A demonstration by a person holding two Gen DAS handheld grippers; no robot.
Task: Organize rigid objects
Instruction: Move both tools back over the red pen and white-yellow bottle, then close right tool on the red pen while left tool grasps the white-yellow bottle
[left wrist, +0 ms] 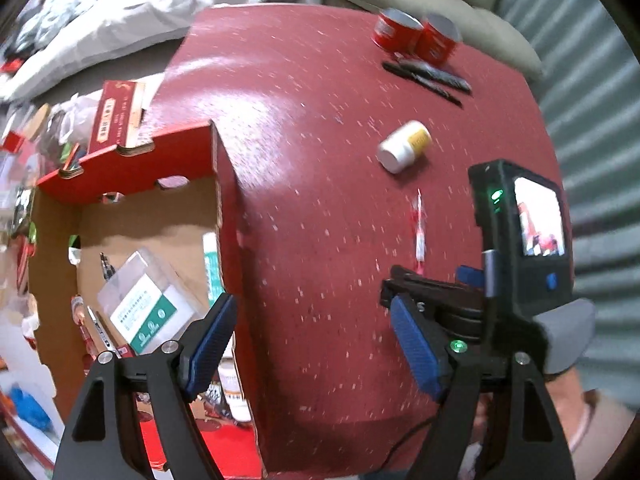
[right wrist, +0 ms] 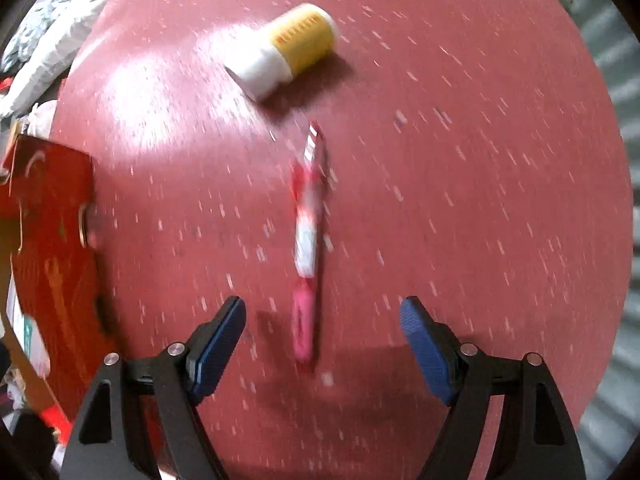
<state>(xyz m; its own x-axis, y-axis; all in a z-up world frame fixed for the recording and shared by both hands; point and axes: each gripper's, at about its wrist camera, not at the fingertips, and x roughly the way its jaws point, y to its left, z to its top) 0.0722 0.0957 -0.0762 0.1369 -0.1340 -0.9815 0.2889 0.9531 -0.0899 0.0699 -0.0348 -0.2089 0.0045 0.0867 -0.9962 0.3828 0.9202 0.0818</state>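
Centre of the right wrist frame, slim pink-and-white plastic pen [right wrist: 307, 236] lies flat on the speckled red tabletop [right wrist: 480, 200]. Right gripper [right wrist: 323, 320] hangs above, spread wide, empty. Light, stiff, probably slippery: pinch mid-barrel. Left gripper [left wrist: 314, 320] also wide, empty.

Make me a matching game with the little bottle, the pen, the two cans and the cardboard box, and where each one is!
Things:
1. white and yellow bottle
2. red and white pen
3. two red cans
4. cardboard box

Places:
A. standing at the table's far edge
B. lying on its side, beyond the pen
C. at the table's left side, things inside
D. lying just ahead of the right hand-held gripper

Pairs: 1-B, 2-D, 3-A, 4-C
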